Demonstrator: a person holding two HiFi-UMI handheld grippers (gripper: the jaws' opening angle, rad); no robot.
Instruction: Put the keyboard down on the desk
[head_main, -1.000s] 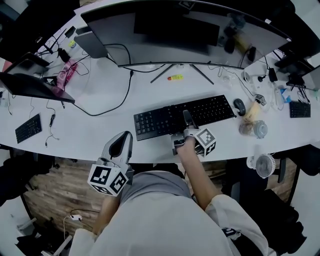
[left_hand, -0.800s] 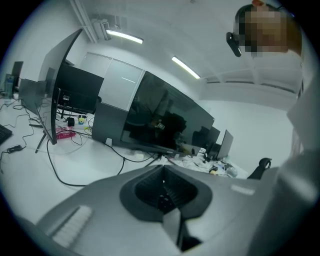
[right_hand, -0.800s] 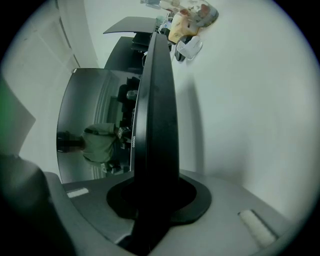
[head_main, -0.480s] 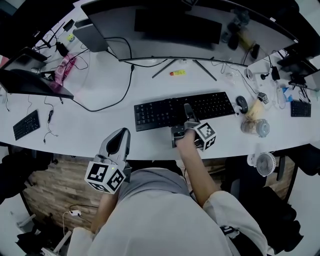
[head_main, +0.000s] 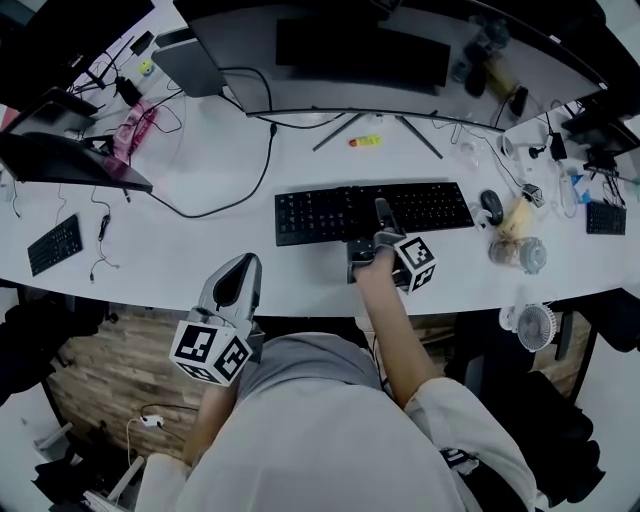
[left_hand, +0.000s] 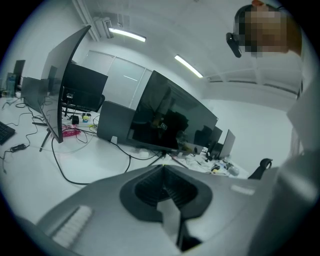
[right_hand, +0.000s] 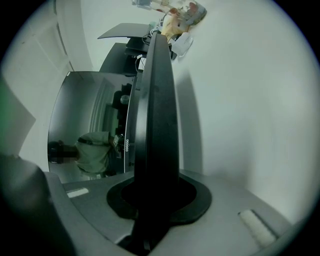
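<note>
A black keyboard (head_main: 330, 214) lies level across the middle of the white desk (head_main: 200, 260), parallel to its front edge. My right gripper (head_main: 381, 216) is shut on the middle of the keyboard's near edge, one finger lying over the keys. In the right gripper view the keyboard (right_hand: 157, 115) runs edge-on up between the jaws, right beside the desk top; whether it rests on the desk I cannot tell. My left gripper (head_main: 238, 284) hangs at the desk's front edge, left of the keyboard, shut with nothing in it; its closed tips (left_hand: 162, 169) point toward the monitors.
A wide curved monitor (head_main: 380, 60) stands behind the keyboard, with a yellow item (head_main: 365, 141) by its stand. A mouse (head_main: 492, 206), a jar (head_main: 520, 253) and a small fan (head_main: 530, 325) sit to the right. A black cable (head_main: 220, 205) and a small keyboard (head_main: 55, 243) lie left.
The right gripper has sunk a little with the keyboard, which has turned from slightly slanted to parallel with the desk edge. The left gripper has hardly moved.
</note>
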